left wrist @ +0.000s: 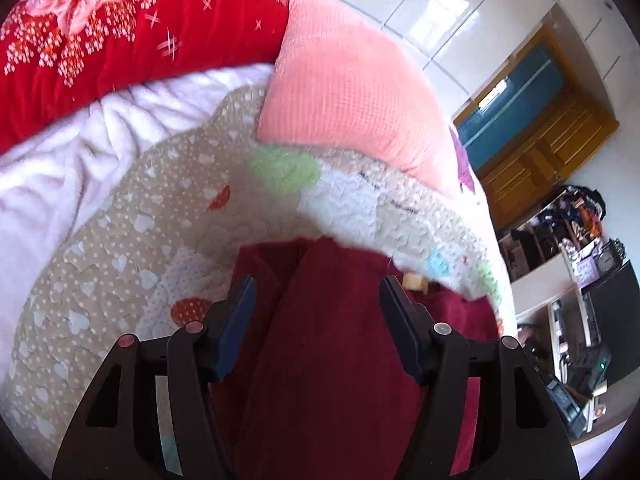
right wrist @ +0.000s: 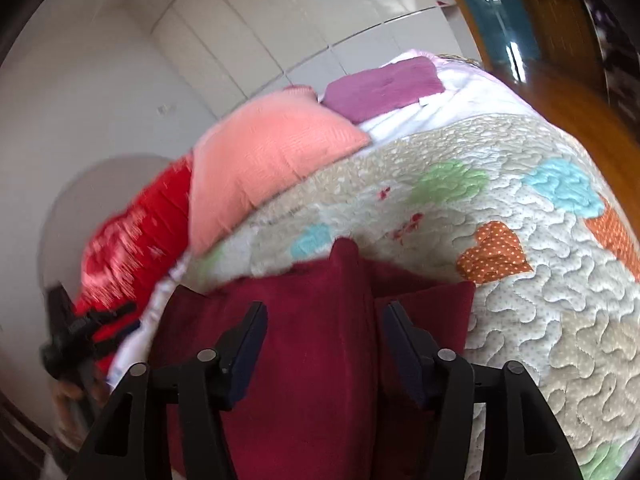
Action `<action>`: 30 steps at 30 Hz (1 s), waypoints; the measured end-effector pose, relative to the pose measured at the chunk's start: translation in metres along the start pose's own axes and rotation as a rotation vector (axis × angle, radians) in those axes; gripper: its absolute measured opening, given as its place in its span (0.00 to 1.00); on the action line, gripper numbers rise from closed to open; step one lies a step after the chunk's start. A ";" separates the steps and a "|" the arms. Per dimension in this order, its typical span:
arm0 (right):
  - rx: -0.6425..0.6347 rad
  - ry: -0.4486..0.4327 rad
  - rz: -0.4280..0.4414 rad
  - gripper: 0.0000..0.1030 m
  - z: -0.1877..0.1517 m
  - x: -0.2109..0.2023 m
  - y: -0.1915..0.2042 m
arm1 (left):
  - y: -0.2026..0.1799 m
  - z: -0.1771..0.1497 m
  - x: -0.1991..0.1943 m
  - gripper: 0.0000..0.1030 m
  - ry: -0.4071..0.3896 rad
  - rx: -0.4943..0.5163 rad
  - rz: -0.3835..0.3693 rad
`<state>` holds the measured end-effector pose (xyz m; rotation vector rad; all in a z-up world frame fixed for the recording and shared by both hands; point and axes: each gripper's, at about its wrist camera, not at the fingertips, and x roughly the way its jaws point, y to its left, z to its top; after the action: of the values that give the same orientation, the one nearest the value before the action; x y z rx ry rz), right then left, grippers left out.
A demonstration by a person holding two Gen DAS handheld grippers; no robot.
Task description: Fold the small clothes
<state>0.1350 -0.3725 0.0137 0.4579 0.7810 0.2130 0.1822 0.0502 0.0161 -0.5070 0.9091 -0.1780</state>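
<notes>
The left gripper (left wrist: 318, 308) has its jaws spread wide, and a raised fold of the dark red garment (left wrist: 332, 360) runs up between them; the cloth fills the gap, but the blue pads (left wrist: 236, 328) stand off from it on either side, so nothing is pinched. Beyond the fingertips the garment ends against the patchwork quilt (left wrist: 120, 248), with a peach pillow (left wrist: 344, 92) further ahead and a red floral blanket (left wrist: 120, 32) off to the left of the jaws. The right gripper (right wrist: 324, 320) is likewise spread wide, its jaws straddling a ridge of the dark red garment (right wrist: 312, 360) that rises to a small peak just past the fingertips. The cloth passes between the jaws and spills out to both sides of them, lying on the patchwork quilt (right wrist: 520, 320). Ahead and to the left of these jaws sits the peach pillow (right wrist: 260, 160), with a purple pillow (right wrist: 380, 84) further back. Both views are somewhat blurred.
</notes>
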 end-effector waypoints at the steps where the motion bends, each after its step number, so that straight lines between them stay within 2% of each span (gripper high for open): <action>1: -0.024 0.020 -0.042 0.58 -0.001 0.010 0.004 | 0.000 -0.002 0.003 0.62 0.009 0.005 0.007; 3: -0.041 0.060 -0.106 0.58 -0.002 0.031 0.004 | -0.002 -0.008 0.012 0.62 0.024 0.022 0.036; 4: -0.037 0.073 -0.116 0.55 -0.001 0.042 0.003 | -0.002 -0.010 0.017 0.62 0.032 0.032 0.059; 5: -0.036 0.084 -0.122 0.35 -0.002 0.051 0.001 | -0.002 -0.013 0.022 0.62 0.043 0.041 0.088; 7: -0.078 0.106 -0.192 0.11 -0.002 0.063 0.003 | -0.001 -0.016 0.033 0.62 0.064 0.059 0.132; 8: -0.094 0.098 -0.202 0.08 -0.003 0.063 0.004 | 0.000 -0.017 0.039 0.62 0.069 0.068 0.149; 10: -0.146 0.049 -0.214 0.07 0.000 0.052 0.013 | 0.003 -0.020 0.046 0.62 0.069 0.077 0.179; 12: -0.196 -0.007 -0.286 0.07 0.003 0.042 0.016 | 0.008 -0.024 0.052 0.62 0.065 0.075 0.200; 13: -0.196 -0.011 -0.344 0.07 0.005 0.043 0.009 | 0.009 -0.025 0.054 0.62 0.062 0.074 0.203; 15: -0.158 0.054 -0.370 0.07 0.005 0.056 -0.007 | 0.008 -0.026 0.055 0.62 0.054 0.082 0.214; 16: -0.138 0.082 -0.368 0.07 0.003 0.062 -0.013 | 0.007 -0.026 0.054 0.62 0.054 0.091 0.218; 19: -0.116 0.023 -0.347 0.08 0.005 0.051 -0.012 | 0.009 -0.024 0.050 0.62 0.057 0.091 0.214; 23: -0.122 -0.031 -0.337 0.30 0.004 0.023 0.010 | 0.017 -0.028 0.031 0.62 0.060 0.076 0.202; 24: -0.146 -0.041 -0.305 0.32 0.001 0.014 0.019 | 0.019 -0.032 0.023 0.62 0.056 0.079 0.195; 27: -0.214 0.001 -0.226 0.36 -0.013 0.015 0.047 | 0.020 -0.046 0.005 0.62 0.053 0.102 0.193; 30: -0.248 0.056 -0.213 0.36 -0.030 0.030 0.055 | 0.023 -0.064 -0.013 0.62 0.053 0.110 0.186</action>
<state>0.1336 -0.3043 0.0023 0.1334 0.8393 0.1221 0.1222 0.0526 -0.0181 -0.3144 0.9874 -0.0718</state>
